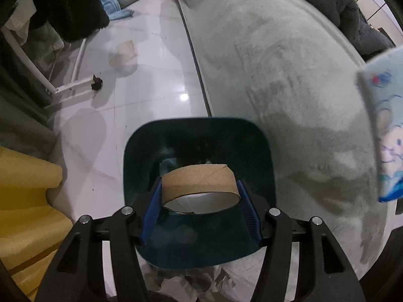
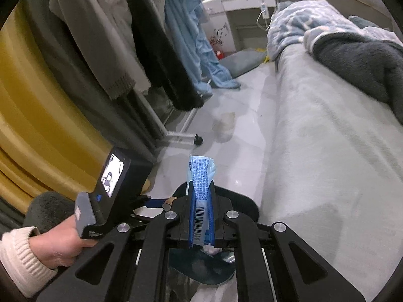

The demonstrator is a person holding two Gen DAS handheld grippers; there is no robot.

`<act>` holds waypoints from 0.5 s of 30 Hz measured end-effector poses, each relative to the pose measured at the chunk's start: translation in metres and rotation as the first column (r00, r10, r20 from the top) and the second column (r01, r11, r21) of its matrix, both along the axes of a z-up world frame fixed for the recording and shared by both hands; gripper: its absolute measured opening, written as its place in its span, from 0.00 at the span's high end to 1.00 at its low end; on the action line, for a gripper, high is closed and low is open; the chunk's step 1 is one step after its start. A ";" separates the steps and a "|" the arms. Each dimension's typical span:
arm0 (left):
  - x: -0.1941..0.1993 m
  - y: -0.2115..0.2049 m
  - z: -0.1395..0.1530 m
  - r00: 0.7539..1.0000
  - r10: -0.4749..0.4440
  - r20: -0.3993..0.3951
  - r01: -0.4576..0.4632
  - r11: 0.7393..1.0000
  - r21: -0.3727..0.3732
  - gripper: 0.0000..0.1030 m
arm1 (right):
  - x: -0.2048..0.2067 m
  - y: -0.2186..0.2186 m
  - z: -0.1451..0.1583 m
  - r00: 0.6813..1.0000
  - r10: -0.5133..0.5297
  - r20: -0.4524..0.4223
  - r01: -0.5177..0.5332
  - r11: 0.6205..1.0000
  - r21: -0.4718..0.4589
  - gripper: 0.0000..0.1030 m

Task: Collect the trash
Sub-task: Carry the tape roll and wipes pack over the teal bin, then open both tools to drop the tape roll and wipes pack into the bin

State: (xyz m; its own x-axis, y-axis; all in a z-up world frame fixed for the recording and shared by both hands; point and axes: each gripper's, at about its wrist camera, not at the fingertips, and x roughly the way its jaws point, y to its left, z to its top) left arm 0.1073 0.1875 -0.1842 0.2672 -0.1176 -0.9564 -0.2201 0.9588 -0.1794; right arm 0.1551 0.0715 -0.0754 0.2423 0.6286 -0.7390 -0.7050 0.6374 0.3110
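Note:
In the left wrist view my left gripper (image 1: 199,185) is shut on a brown cardboard tube (image 1: 201,176), its blue pads pressing both sides. The tube hangs just above a dark teal bin (image 1: 196,136) on the floor. My right gripper (image 2: 200,191) is shut on a flattened blue wrapper (image 2: 200,171) with a barcode, which sticks up past the fingertips. The same wrapper (image 1: 380,130) shows at the right edge of the left wrist view. The bin (image 2: 243,201) lies partly hidden under the right fingers. A pale crumpled cup (image 1: 124,54) lies on the floor farther off.
A grey-covered bed (image 1: 277,75) runs along the right of the white tiled floor. A clothes rack with a black caster (image 1: 97,83) and hanging clothes (image 2: 151,50) stand on the left, beside a yellow curtain (image 1: 25,201). A person's hand (image 2: 58,241) holds the left gripper's handle.

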 end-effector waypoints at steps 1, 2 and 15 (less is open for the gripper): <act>-0.001 0.002 -0.002 1.000 -0.003 -0.006 0.003 1.000 0.004 0.40 | 0.001 0.005 -0.004 1.000 0.006 -0.006 -0.006 1.000 -0.009 0.92; -0.002 0.002 -0.004 1.000 -0.007 -0.013 0.007 1.000 0.007 0.40 | 0.001 0.009 -0.009 1.000 0.011 -0.012 -0.012 1.000 -0.018 0.92; -0.020 0.015 -0.005 0.999 -0.048 -0.018 0.048 0.999 -0.010 0.31 | -0.001 0.045 -0.062 0.994 0.055 -0.096 -0.068 0.988 -0.137 0.92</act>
State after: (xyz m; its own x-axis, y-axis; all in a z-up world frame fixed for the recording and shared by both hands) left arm 0.0876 0.2027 -0.1888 0.2435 -0.1393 -0.9598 -0.1775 0.9665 -0.1853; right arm 0.1539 0.1169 -0.1378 0.1337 0.5289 -0.8381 -0.7165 0.6359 0.2869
